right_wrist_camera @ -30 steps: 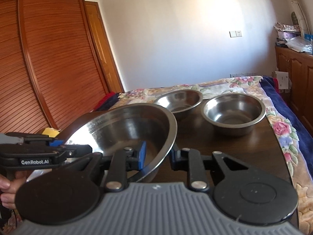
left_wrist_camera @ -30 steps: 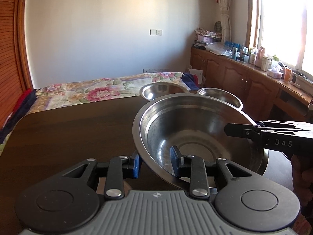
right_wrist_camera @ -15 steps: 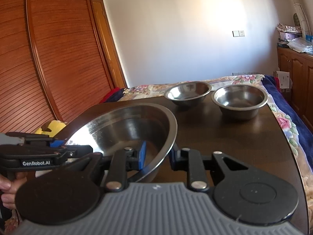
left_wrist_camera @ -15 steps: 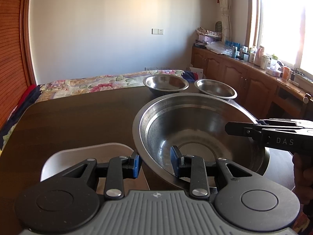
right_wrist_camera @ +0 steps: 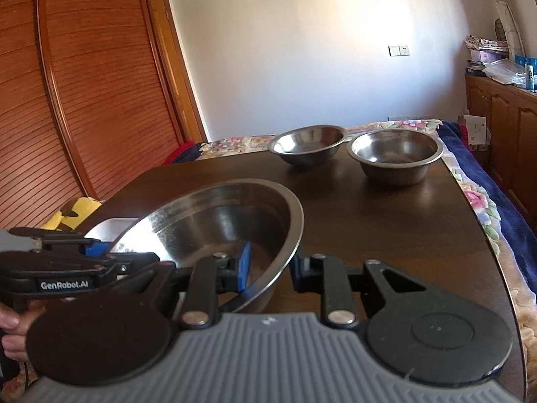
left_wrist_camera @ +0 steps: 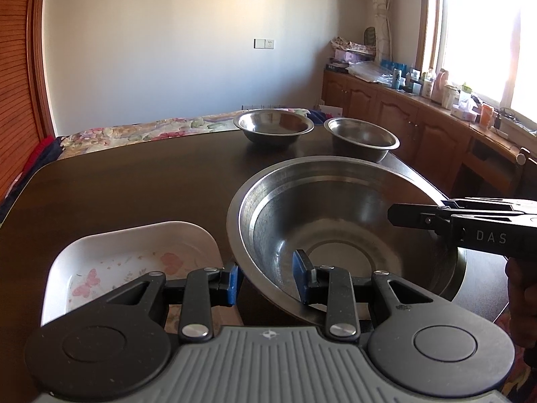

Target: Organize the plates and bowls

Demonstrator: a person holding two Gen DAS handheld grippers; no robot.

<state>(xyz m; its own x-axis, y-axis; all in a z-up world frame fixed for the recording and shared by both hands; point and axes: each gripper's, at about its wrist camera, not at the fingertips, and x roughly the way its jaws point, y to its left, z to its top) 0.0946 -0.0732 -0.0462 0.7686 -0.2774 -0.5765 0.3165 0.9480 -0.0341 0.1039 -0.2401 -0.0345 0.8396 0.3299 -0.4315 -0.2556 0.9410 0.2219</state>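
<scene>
A large steel bowl (left_wrist_camera: pixel 352 221) is held over the dark table by both grippers. My left gripper (left_wrist_camera: pixel 266 277) is shut on its near left rim. My right gripper (right_wrist_camera: pixel 270 268) is shut on its right rim; the bowl also shows in the right wrist view (right_wrist_camera: pixel 214 221). A white square plate with a pink flower print (left_wrist_camera: pixel 134 262) lies on the table left of the bowl, under my left gripper. Two smaller steel bowls (left_wrist_camera: pixel 273 127) (left_wrist_camera: pixel 362 137) stand at the table's far edge, also seen in the right wrist view (right_wrist_camera: pixel 307 144) (right_wrist_camera: pixel 394 154).
The dark wooden table (left_wrist_camera: pixel 134 188) has a rounded edge. A bed with a floral cover (left_wrist_camera: pixel 141 127) lies beyond it. Wooden cabinets (left_wrist_camera: pixel 419 127) with bottles on top run along the right wall. A wooden wardrobe (right_wrist_camera: pixel 67 84) stands at the left.
Both grippers have pulled the large bowl back toward the near side of the table and lower. The two small bowls now look farther off, and the white plate has come into view.
</scene>
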